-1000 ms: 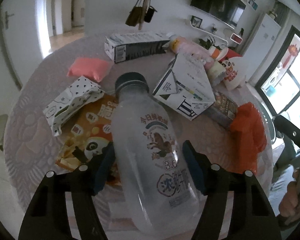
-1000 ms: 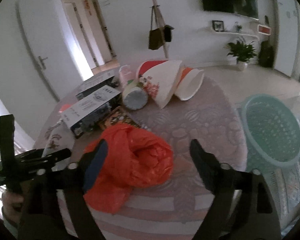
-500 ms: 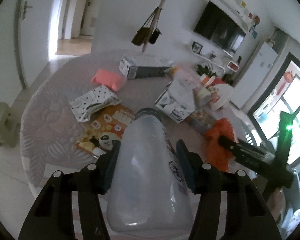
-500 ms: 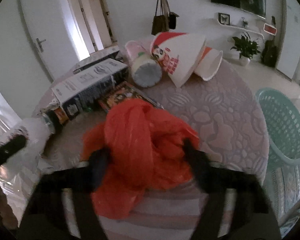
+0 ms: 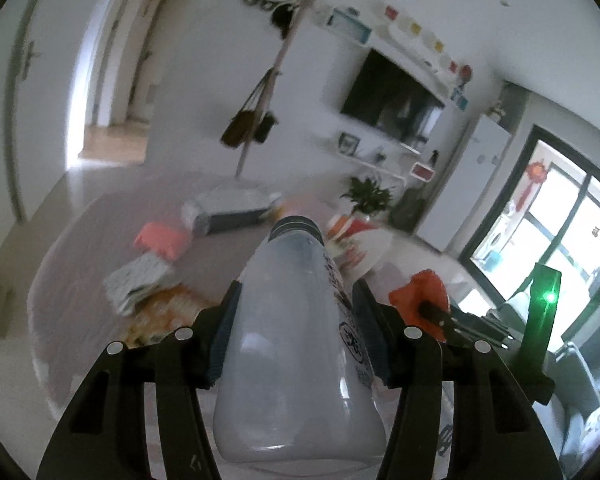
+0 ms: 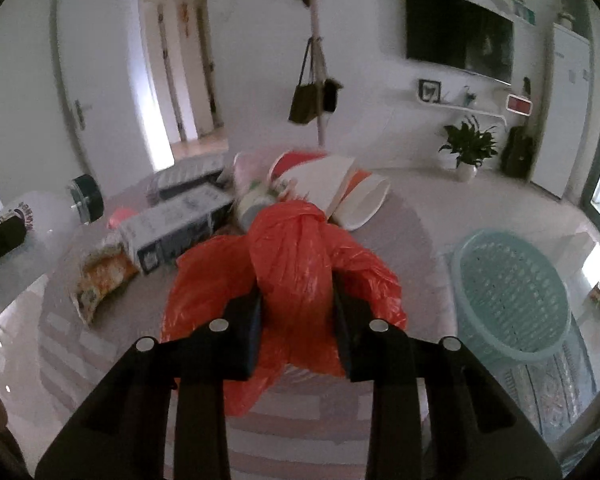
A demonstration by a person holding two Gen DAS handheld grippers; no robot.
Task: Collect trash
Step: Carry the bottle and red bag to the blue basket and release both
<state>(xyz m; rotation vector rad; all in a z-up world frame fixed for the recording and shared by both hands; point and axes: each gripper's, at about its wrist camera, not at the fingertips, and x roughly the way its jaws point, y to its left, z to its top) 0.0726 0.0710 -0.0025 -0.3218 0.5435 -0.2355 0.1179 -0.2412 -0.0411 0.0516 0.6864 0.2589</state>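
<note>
Trash is held in both claws. The left claw [image 5: 296, 332] grips a bottle [image 5: 300, 344], pads pressed on its sides, long axis running straight out along the fingers, cap end away from the camera; the bottle appears clear of the worktop [image 5: 84, 240]. The right claw [image 6: 296, 320] is closing on an orange bag [image 6: 296, 256], a bunched fold of it between narrow jaws, the rest of the bag draped on the worktop edge.

Governing relation, as judged: a teal basket [image 6: 512, 292] stands on the floor to the right of the worktop, just beyond the right claw. The right hand is the nearer; the left must cross over.

Only the right wrist view shows the basket; there the bottle sits at far left. The left wrist view does not show the basket, but shows the bag and right claw at its right. Remaining litter, a carton [image 6: 180, 228] and cups [image 6: 340, 188], lies beyond the bag.
</note>
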